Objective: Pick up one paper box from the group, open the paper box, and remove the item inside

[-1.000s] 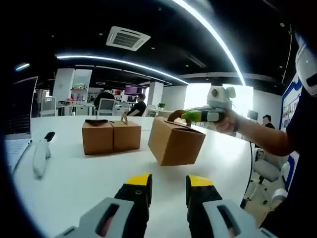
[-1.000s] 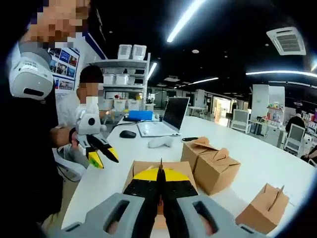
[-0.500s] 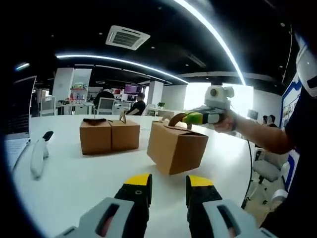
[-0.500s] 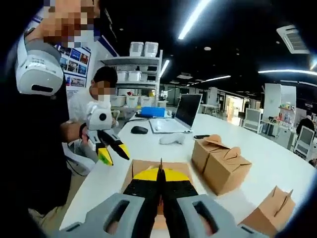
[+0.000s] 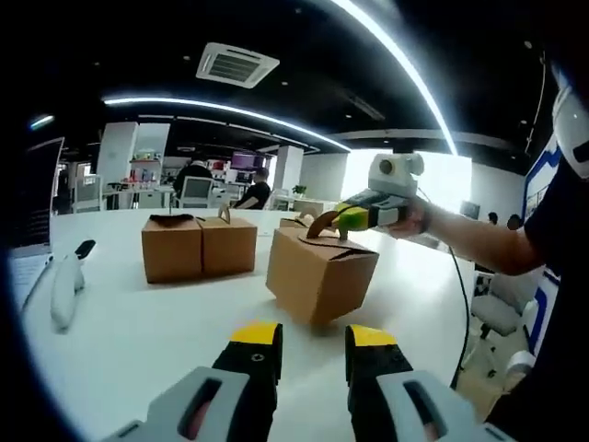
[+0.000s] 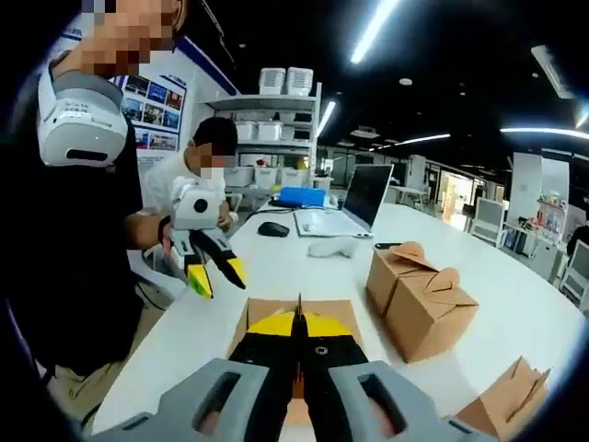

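A: Item one?

B: Brown kraft paper box with a tabbed handle top (image 5: 319, 272). In the left gripper view it hangs tilted, apparently clear of the white tabletop (image 5: 138, 322). The right gripper (image 5: 342, 219), green and yellow at the tip, has its jaws pressed together on the handle tab; in the right gripper view they meet with no gap over the box lid.

A: Item two, the other tool?

B: Left gripper (image 5: 313, 339), yellow-tipped, jaws parted, nothing between them. It stands near the lifted box, short of touching it. In the right gripper view it hangs beside the person, jaws apart.

A: The rest of the group?

B: Pair of closed brown paper boxes side by side (image 5: 199, 245), resting on the table well behind the lifted one. A further brown box (image 6: 504, 405) sits at the table's near edge in the right gripper view. Also a white computer mouse (image 6: 331, 247) and an open laptop (image 6: 354, 204).

A: Status of the job?

B: Picking one box from the group: judged done. Opening: not yet begun, the top flaps are interlocked. Contents: hidden, cannot tell what is inside. Remaining: unlatch the tabs, fold the flaps back, take the item out.
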